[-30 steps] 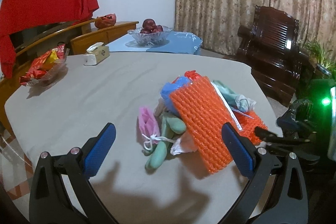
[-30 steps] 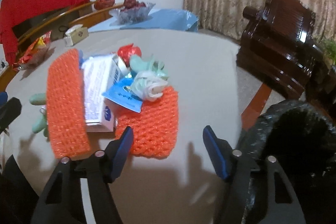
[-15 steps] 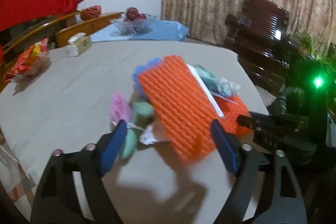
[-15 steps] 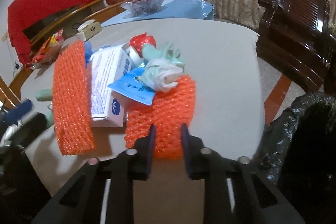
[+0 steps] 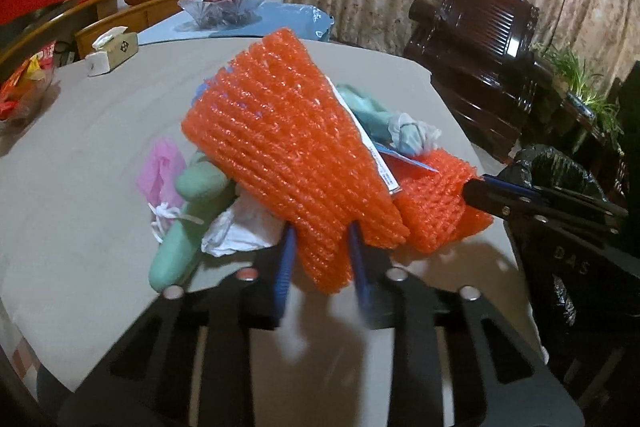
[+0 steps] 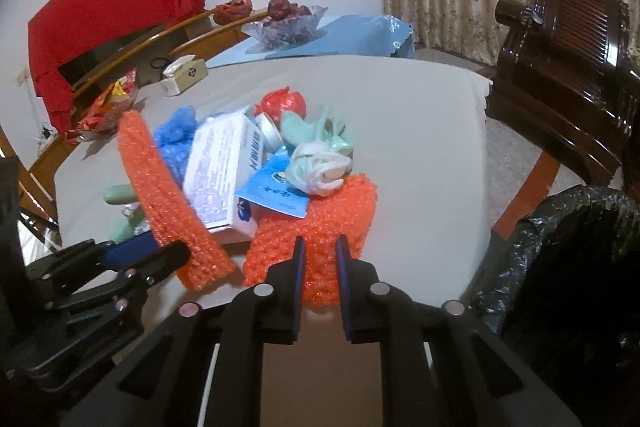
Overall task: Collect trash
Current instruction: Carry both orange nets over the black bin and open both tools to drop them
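Observation:
A pile of trash lies on the grey table (image 5: pixel 80 155). My left gripper (image 5: pixel 322 247) is shut on the near end of a long orange foam net (image 5: pixel 280 143), which also shows in the right wrist view (image 6: pixel 160 187). My right gripper (image 6: pixel 319 255) is shut on the edge of a second orange foam net (image 6: pixel 320 223), seen in the left wrist view too (image 5: pixel 436 207). On and between the nets lie a white carton (image 6: pixel 220 163), a blue packet (image 6: pixel 276 191), a pale green and white wad (image 6: pixel 320 167), a red wrapper (image 6: pixel 284 103), blue plastic (image 6: pixel 176 131), a pink bag (image 5: pixel 160 171) and green foam pieces (image 5: pixel 188 223).
A black trash bag (image 6: pixel 576 267) stands open beside the table's right edge. At the table's far side are a tissue box (image 5: pixel 112 53) and a snack bowl (image 6: pixel 104 111). A glass fruit bowl (image 5: pixel 224 3) sits beyond. A dark wooden armchair (image 5: pixel 480 39) stands at right.
Both grippers moved in toward the pile and went from wide open to shut, each on an orange foam net. The long net's near end has risen off the table.

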`<state>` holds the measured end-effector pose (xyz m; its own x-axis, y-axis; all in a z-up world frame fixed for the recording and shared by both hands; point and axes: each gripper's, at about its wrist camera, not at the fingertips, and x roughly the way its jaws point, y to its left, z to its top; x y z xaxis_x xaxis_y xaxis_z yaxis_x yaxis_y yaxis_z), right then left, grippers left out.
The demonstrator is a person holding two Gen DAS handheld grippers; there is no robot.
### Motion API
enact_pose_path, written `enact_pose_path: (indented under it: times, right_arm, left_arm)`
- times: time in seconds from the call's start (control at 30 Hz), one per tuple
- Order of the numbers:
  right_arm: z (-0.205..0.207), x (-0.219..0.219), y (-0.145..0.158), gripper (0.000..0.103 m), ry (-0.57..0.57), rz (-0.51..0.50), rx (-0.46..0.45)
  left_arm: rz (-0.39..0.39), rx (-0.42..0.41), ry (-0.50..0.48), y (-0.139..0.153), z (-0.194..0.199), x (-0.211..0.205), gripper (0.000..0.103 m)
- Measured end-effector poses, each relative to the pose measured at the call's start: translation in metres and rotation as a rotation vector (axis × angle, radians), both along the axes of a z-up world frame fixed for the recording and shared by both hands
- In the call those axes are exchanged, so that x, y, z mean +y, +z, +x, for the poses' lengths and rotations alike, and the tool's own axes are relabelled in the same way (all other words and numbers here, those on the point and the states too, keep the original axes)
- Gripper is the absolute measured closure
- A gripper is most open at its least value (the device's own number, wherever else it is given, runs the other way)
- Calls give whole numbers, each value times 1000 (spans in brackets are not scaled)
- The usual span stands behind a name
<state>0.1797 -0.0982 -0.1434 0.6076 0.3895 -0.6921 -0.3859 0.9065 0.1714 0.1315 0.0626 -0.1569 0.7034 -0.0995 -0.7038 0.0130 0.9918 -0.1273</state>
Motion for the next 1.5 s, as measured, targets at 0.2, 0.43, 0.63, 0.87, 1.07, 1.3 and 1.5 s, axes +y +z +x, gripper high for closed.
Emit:
enact_pose_path:
  times: [0.2, 0.43, 0.63, 0.87, 1.07, 1.3, 1.5]
  right_arm:
    - [-14, -5, 14, 89, 11, 10, -15]
    - [-36, -13, 22, 89, 9, 5, -18]
    - [-49, -23, 42, 89, -1, 11, -54]
    - [-66, -38, 65, 89, -27, 15, -112]
    - [-80, -76, 80, 89, -112, 20, -151]
    - [-94, -136, 87, 89, -260, -9, -177]
    - [-106, -182, 76, 89, -379, -42, -156]
  left_arm:
    - [-14, -36, -13, 16, -11, 0, 92]
    - [-17, -28, -54, 23, -31, -5, 93]
    - [-11, -39, -76, 36, -42, -9, 93]
    - [-7, -52, -116, 47, -49, -25, 93]
    - [-19, -82, -189, 60, -46, -54, 93]
    - [-33, -123, -318, 71, -41, -110, 93]
    - [-50, -111, -421, 64, -29, -156, 93]
